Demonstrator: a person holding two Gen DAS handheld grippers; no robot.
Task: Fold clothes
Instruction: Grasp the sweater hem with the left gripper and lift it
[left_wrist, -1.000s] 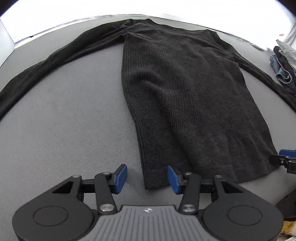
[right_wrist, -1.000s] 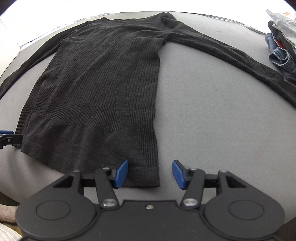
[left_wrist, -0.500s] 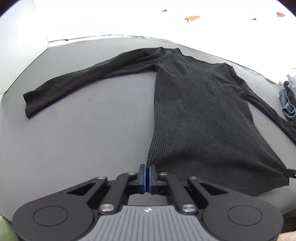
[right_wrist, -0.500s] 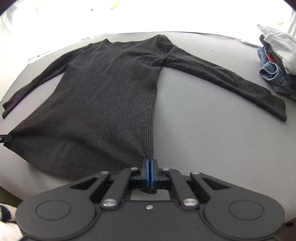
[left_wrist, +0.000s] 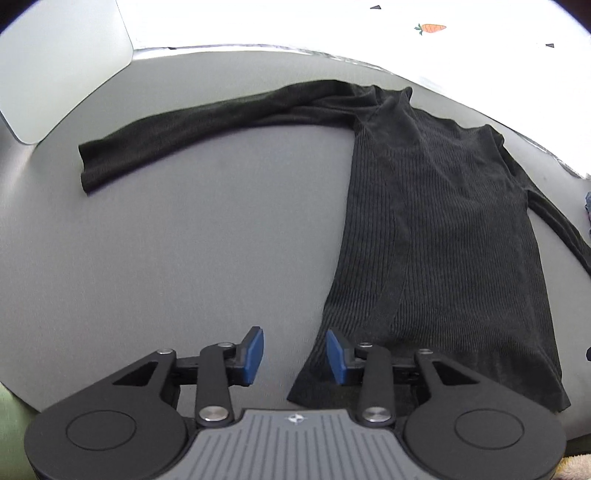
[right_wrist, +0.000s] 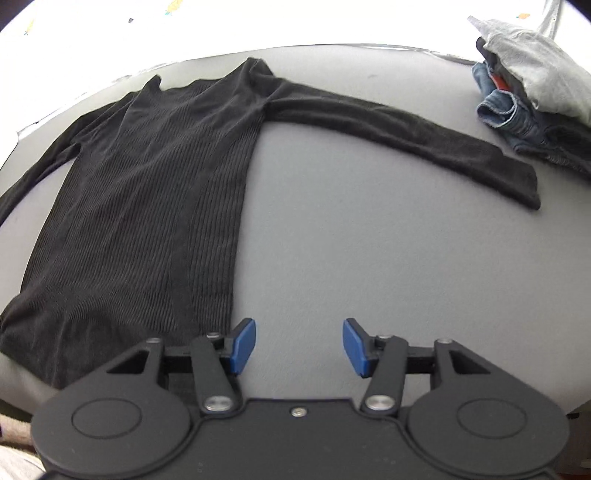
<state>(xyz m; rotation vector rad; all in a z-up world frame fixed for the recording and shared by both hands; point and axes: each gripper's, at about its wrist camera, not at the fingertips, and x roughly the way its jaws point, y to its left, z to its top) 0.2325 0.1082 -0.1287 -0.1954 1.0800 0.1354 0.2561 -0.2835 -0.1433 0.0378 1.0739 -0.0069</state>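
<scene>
A black ribbed sweater (left_wrist: 443, 221) lies flat on the grey table (left_wrist: 166, 258), sleeves spread to both sides. My left gripper (left_wrist: 295, 354) hovers over the hem's left corner. Its jaws are opening, and the sweater's edge lies in the gap by the right pad (left_wrist: 336, 352), unpinched. In the right wrist view the sweater (right_wrist: 147, 203) fills the left half, with one sleeve (right_wrist: 406, 133) stretched to the right. My right gripper (right_wrist: 299, 345) is above the hem's right corner with jaws opening. Its left finger (right_wrist: 242, 345) is over the cloth, while only bare table shows between the pads.
A pile of other clothes (right_wrist: 517, 92), denim under a grey garment, sits at the table's far right corner. A pale panel (left_wrist: 62, 62) stands at the far left. The other sleeve (left_wrist: 184, 136) reaches toward that side. The table's near edge lies just beneath both grippers.
Half a second ago both grippers were shut on the hem corners; now both stand open and the hem lies on the table. Both cameras have risen and pulled back.
</scene>
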